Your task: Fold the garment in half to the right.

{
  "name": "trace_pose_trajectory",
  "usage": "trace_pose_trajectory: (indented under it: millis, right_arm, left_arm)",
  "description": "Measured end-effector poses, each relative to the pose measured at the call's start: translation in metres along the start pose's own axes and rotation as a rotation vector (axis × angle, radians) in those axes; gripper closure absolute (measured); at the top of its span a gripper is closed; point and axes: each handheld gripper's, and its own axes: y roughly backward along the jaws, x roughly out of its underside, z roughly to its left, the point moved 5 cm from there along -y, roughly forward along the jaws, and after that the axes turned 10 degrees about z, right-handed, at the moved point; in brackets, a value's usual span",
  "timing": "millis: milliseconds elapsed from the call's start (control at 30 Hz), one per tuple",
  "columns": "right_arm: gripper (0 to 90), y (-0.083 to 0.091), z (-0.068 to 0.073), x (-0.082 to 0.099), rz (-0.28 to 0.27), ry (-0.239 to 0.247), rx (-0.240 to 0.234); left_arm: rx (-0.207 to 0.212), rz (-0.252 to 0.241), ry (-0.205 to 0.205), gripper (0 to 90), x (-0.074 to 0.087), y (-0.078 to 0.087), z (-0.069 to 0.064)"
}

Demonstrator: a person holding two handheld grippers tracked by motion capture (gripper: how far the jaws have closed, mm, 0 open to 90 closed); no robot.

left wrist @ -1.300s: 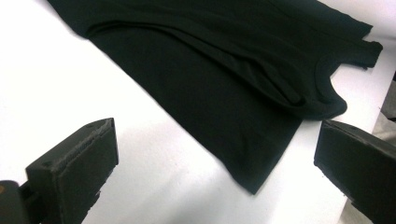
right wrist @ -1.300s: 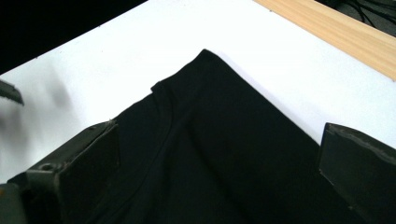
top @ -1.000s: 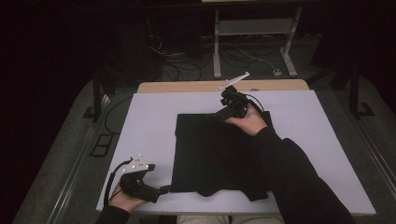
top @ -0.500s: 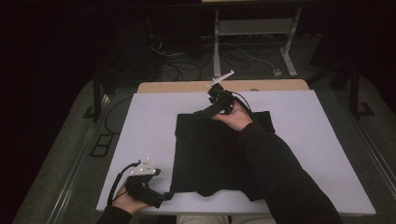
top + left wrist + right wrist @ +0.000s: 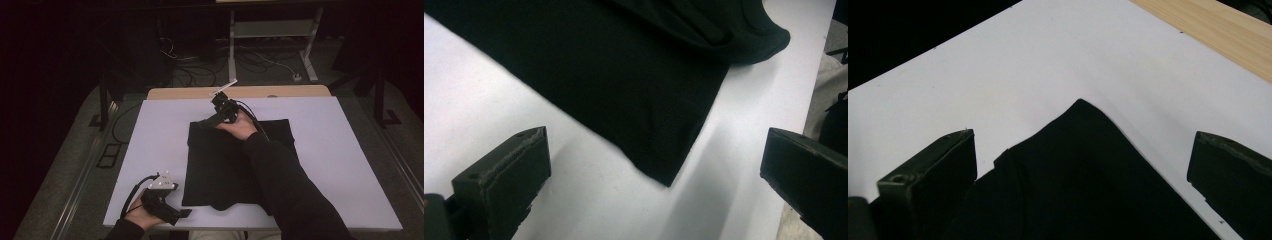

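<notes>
A black garment (image 5: 225, 165) lies flat on the white table (image 5: 155, 140). In the high view my right gripper (image 5: 202, 122) hovers at its far left corner, held by a hand whose dark sleeve crosses the cloth. The right gripper view shows that corner of the garment (image 5: 1080, 107) pointing up between my open jaws, right gripper (image 5: 1083, 170) just above the fabric. My left gripper (image 5: 184, 213) sits at the table's near edge beside the near left corner. The left gripper view has the garment corner (image 5: 664, 175) lying between the wide-open jaws of the left gripper (image 5: 654, 172).
A wooden strip (image 5: 280, 91) runs along the table's far edge. Beyond it, cables and a metal stand (image 5: 270, 30) sit on the dark floor. Bare white tabletop extends left and right of the garment.
My right gripper has swung left along the garment's far edge to its far left corner. My left gripper has shifted right, closer to the near left corner.
</notes>
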Motion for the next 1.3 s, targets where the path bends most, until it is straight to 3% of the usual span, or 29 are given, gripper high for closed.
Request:
trace_pose_trajectory:
  millis: [33, 267, 467, 667, 1067, 1300]
  right_arm:
    - [0.0, -0.002, 0.000, -0.001, -0.003, 0.000, 0.000]
    - [0.0, -0.016, -0.001, -0.007, -0.004, -0.012, 0.000]
    - [0.0, -0.029, -0.004, -0.010, 0.002, -0.025, 0.007]
    - [0.0, -0.041, -0.006, -0.009, 0.004, -0.041, 0.007]
    - [0.0, -0.058, -0.007, -0.010, 0.003, -0.064, 0.014]
    - [0.0, -0.067, -0.005, -0.012, 0.018, -0.061, 0.012]
  left_arm:
    - [-0.001, 0.020, -0.019, 0.0, 0.001, 0.000, 0.001]
    - [-0.011, 0.022, -0.053, 0.0, 0.000, -0.003, -0.003]
    - [-0.047, 0.006, -0.075, 11.5, -0.002, -0.003, -0.006]
    - [-0.030, -0.001, -0.087, 18.4, -0.003, -0.004, -0.008]
    - [-0.129, -0.007, -0.063, 46.4, -0.006, -0.003, -0.003]
    - [-0.142, -0.019, -0.036, 59.1, -0.009, -0.003, 0.000]
